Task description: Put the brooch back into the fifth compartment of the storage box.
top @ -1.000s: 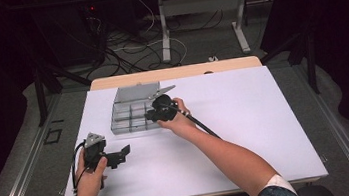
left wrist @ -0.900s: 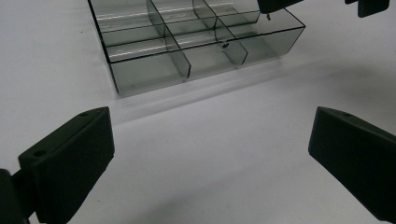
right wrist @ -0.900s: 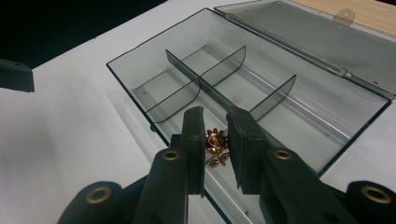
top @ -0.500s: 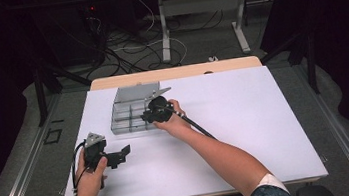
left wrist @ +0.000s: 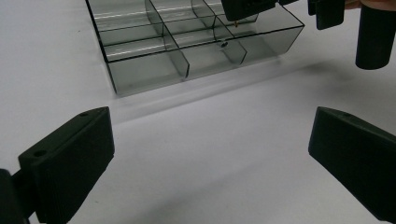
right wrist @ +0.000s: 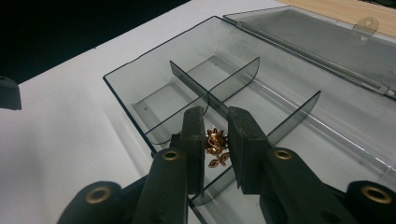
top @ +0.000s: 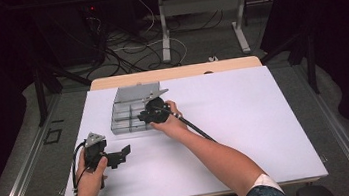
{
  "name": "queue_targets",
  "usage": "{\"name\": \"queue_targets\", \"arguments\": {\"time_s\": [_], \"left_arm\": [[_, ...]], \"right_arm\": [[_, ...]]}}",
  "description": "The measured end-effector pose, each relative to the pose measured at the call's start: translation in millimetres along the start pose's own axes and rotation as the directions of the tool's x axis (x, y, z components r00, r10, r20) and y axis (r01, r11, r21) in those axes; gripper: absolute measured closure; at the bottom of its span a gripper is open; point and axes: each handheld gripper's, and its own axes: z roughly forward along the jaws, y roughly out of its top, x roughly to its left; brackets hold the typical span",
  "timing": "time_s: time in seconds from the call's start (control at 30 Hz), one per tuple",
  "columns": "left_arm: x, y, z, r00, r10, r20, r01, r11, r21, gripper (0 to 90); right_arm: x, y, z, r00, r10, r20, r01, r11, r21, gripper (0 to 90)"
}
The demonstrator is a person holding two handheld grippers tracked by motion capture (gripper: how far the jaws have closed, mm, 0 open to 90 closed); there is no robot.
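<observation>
A clear smoky plastic box with several compartments lies on the white table, its lid open at the back. My right gripper hangs over the box's near right part. Its jaws are shut on a small gold flower-shaped charm, held above a divider. From the left gripper view the box lies ahead, with the right gripper above it and the charm's gold tip poking down. My left gripper rests near the table's front left, jaws wide open with nothing between them.
The white table top stretches bare to the right of the box. A wooden table edge runs behind it. The right gripper's cable trails along the forearm. Dark floor with cables and table legs lies beyond.
The right gripper has edged a little left and nearer over the box, still holding the charm. The left gripper has stayed put.
</observation>
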Motion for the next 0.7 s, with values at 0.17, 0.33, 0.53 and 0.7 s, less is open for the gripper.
{"name": "queue_targets", "arguments": {"time_s": [0.17, 0.33, 0.53, 0.7], "left_arm": [[0.0, 0.0, -0.1, 1.0, 0.0, 0.001, 0.0, 1.0, -0.001, 0.5], [0.1, 0.0, 0.0, 1.0, 0.002, 0.002, -0.002, 1.0, -0.001, 0.4], [0.0, -0.3, 0.4, 1.0, 0.003, 0.001, -0.003, 1.0, -0.005, 0.5], [-0.4, -0.4, 0.4, 1.0, 0.001, -0.001, -0.001, 1.0, -0.004, 0.5]], "right_arm": [[1.9, -0.3, 3.2, 1.0, 0.008, -0.006, -0.008, 1.0, -0.006, 77.0], [4.4, 0.4, 4.9, 0.9999, 0.008, -0.014, -0.008, 1.0, 0.0, 77.0], [5.8, -0.5, 7.0, 0.9998, 0.012, -0.016, -0.012, 1.0, -0.003, 74.6], [4.9, -0.5, 5.5, 0.9999, 0.008, -0.013, -0.008, 1.0, 0.015, 71.5]]}}
